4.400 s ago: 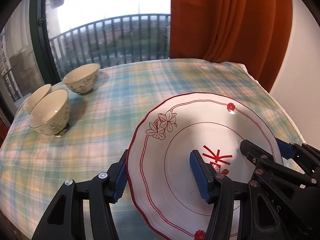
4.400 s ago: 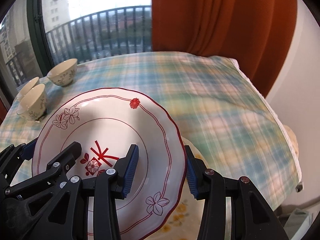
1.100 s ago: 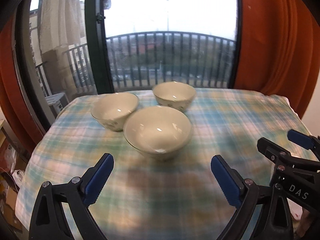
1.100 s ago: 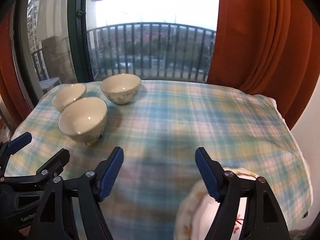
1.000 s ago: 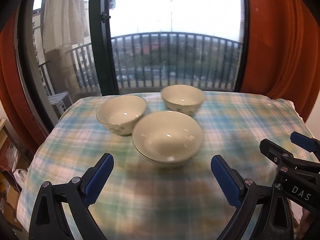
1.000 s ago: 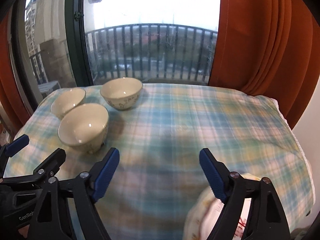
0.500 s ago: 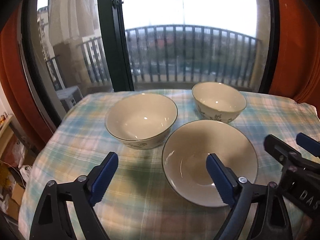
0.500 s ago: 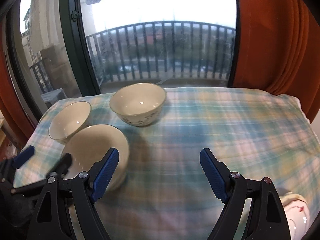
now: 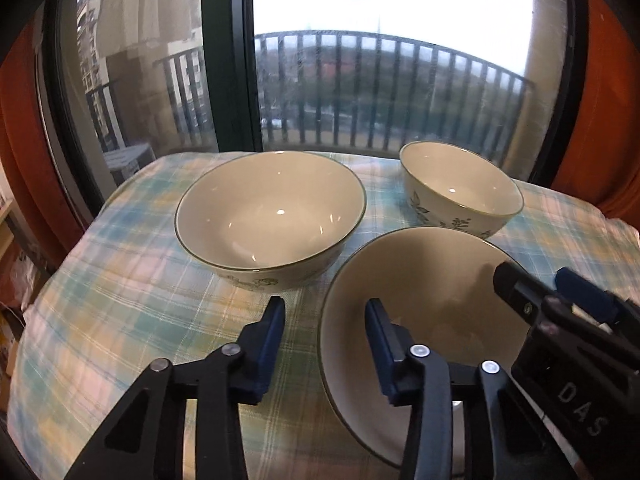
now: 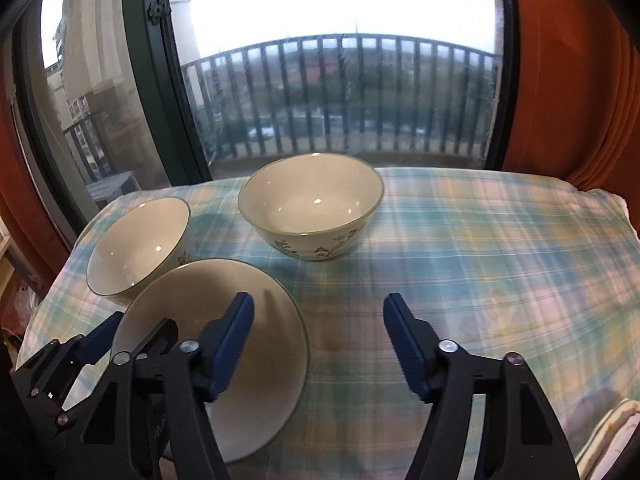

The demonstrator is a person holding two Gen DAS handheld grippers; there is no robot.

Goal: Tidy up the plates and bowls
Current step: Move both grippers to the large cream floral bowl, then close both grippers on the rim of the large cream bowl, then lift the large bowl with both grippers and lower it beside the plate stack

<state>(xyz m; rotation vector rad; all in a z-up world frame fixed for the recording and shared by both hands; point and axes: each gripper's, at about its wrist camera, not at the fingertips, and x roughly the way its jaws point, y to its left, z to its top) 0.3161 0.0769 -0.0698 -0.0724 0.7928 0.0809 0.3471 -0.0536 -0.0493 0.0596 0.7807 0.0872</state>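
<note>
three cream bowls sit on the plaid tablecloth (image 9: 132, 280) by the balcony window (image 10: 340, 80). the left gripper (image 9: 325, 332) straddles the rim of the nearest bowl (image 9: 432, 280) at its nine o'clock edge, jaws closing, pads not yet pressing it. the right gripper (image 10: 318, 332) straddles the same bowl's three o'clock rim, jaws closing, also not gripping. the second bowl (image 9: 270, 210) lies at eleven o'clock of it, the third bowl (image 9: 460, 196) at one o'clock.
</note>
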